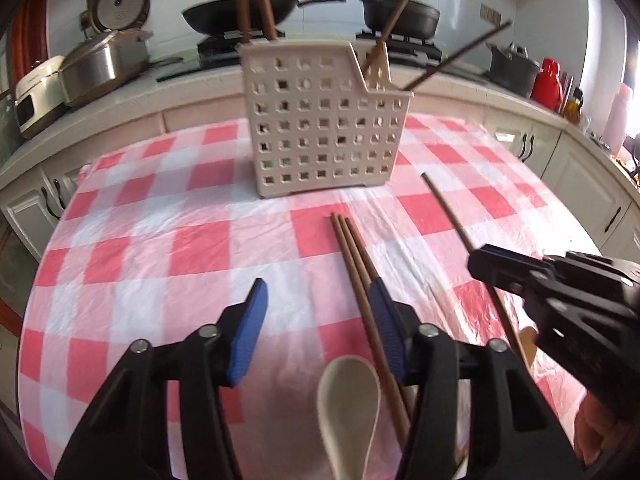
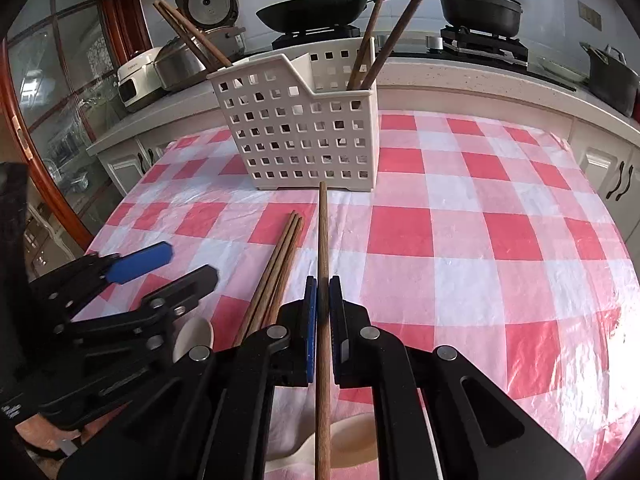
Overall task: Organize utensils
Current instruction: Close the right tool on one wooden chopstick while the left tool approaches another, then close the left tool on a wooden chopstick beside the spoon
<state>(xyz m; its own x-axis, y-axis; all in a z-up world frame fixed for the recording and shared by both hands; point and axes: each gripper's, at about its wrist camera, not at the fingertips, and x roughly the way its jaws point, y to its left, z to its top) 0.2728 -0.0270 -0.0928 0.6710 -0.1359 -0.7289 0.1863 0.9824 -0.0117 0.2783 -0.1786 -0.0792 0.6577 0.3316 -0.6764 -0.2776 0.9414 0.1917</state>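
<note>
A white perforated basket (image 1: 320,128) (image 2: 304,128) stands on the checked tablecloth (image 1: 160,240), with several brown chopsticks (image 2: 376,32) upright in it. My right gripper (image 2: 323,280) (image 1: 480,264) is shut on a single chopstick (image 2: 323,236) (image 1: 448,216) whose far tip points at the basket's base. Three chopsticks (image 1: 352,256) (image 2: 280,256) lie together on the cloth. My left gripper (image 1: 318,282) (image 2: 192,262) is open over them. They run just inside its right pad (image 1: 384,320), untouched. A white spoon (image 1: 348,404) (image 2: 196,336) lies between its fingers, nearer the camera.
A pale spoon (image 2: 352,444) (image 1: 528,340) lies under my right gripper. Behind the table runs a counter with a wok (image 1: 240,12), a black pot (image 1: 400,12), rice cookers (image 1: 100,60) and a red bottle (image 1: 548,84). White cabinets (image 2: 616,176) flank the table edges.
</note>
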